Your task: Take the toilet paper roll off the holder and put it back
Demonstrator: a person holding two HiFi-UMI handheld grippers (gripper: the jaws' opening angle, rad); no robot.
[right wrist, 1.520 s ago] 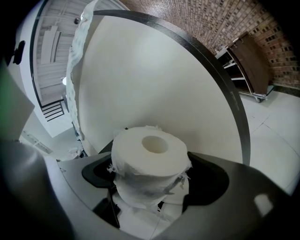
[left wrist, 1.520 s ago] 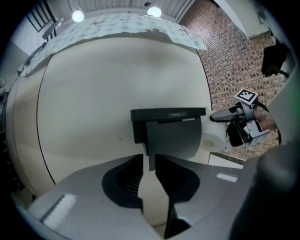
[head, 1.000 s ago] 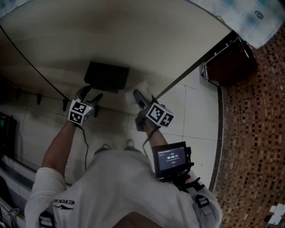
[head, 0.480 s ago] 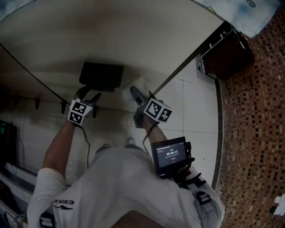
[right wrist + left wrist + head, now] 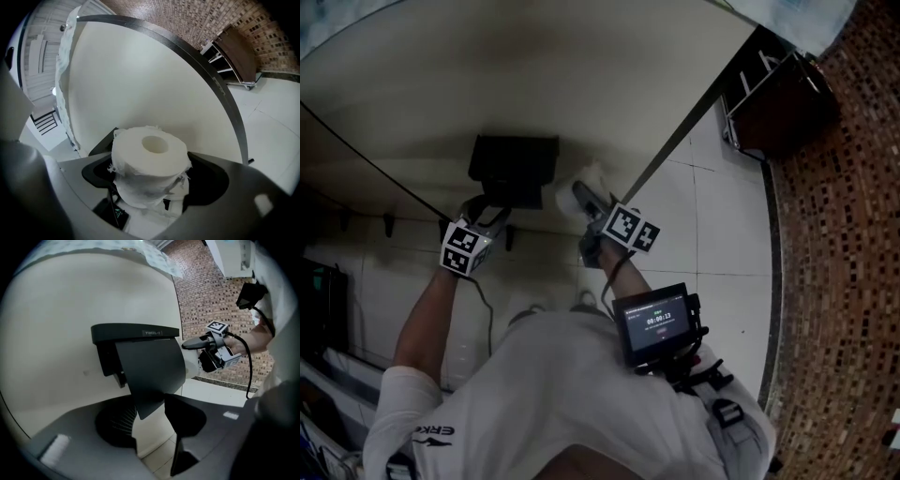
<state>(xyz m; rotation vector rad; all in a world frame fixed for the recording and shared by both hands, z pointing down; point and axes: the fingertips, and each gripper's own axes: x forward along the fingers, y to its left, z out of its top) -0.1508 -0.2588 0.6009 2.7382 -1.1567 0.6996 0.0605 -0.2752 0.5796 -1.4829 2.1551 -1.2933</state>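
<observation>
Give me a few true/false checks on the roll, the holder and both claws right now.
1. The right claw grips the toilet paper roll. True.
2. The roll sits on the holder. False: it is off the holder, held beside it.
3. The holder is black. True.
4. The left claw has nothing between its jaws. False: the holder's flap stands between them, and they have just been closing.

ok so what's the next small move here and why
Probably lift the holder's cover with the left gripper: its jaws have just been closing with the cover's lower corner between them, while the right gripper grips the toilet paper roll beside it.
</observation>
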